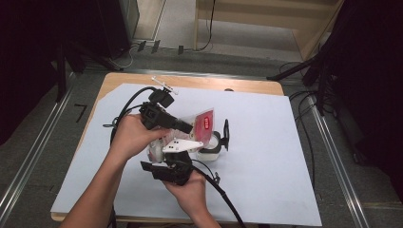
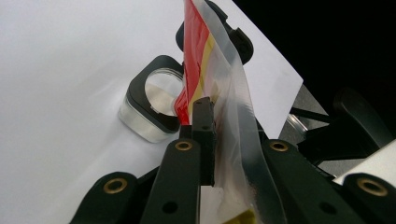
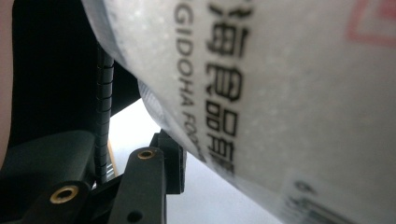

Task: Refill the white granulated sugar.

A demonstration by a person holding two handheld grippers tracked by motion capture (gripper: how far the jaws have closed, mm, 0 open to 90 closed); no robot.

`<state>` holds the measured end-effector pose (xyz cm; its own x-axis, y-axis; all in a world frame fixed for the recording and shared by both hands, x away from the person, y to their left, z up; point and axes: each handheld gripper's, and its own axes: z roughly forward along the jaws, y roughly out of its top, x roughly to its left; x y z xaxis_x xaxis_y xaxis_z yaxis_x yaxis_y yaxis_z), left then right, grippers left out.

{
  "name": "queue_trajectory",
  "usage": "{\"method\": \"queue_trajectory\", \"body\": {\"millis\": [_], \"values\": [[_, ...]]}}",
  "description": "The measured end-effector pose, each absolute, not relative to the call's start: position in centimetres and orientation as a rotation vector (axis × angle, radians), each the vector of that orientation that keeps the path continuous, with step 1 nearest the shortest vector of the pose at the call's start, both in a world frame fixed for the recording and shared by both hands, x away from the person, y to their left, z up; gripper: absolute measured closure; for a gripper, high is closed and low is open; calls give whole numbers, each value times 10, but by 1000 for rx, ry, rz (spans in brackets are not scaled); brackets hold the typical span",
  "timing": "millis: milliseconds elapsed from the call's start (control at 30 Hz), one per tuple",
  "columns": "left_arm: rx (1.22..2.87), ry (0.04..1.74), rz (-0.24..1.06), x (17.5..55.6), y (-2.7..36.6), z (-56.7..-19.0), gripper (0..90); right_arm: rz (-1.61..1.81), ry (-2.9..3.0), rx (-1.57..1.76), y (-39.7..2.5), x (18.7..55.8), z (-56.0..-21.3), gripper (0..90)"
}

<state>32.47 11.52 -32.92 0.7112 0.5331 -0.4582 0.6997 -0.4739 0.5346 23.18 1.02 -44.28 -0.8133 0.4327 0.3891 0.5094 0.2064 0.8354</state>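
Observation:
A clear plastic bag (image 1: 205, 124) with a red label and whitish contents hangs tilted above a small clear container (image 1: 209, 151) with a black rim, whose black lid (image 1: 225, 135) stands open. My left gripper (image 1: 187, 127) is shut on the bag's upper part; in the left gripper view the jaws (image 2: 208, 107) pinch the film (image 2: 233, 93) above the container (image 2: 156, 102). From below, my right gripper (image 1: 177, 156) holds the bag's lower end. The printed bag (image 3: 289, 93) presses against one finger (image 3: 172, 161) and hides the other.
A white sheet (image 1: 266, 156) covers most of the wooden table (image 1: 190, 81), with bare room to the right and front left. Cables trail from both grippers toward the table's left and front edges. Dark stands and rails flank the table on the floor.

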Motion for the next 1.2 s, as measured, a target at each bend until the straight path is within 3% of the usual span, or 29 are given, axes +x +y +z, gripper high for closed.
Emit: {"method": "queue_trajectory", "body": {"millis": [1200], "values": [[2197,927,-289,324,114,-329,839,-1708,-2380,-947,11,231,-443,631]]}}
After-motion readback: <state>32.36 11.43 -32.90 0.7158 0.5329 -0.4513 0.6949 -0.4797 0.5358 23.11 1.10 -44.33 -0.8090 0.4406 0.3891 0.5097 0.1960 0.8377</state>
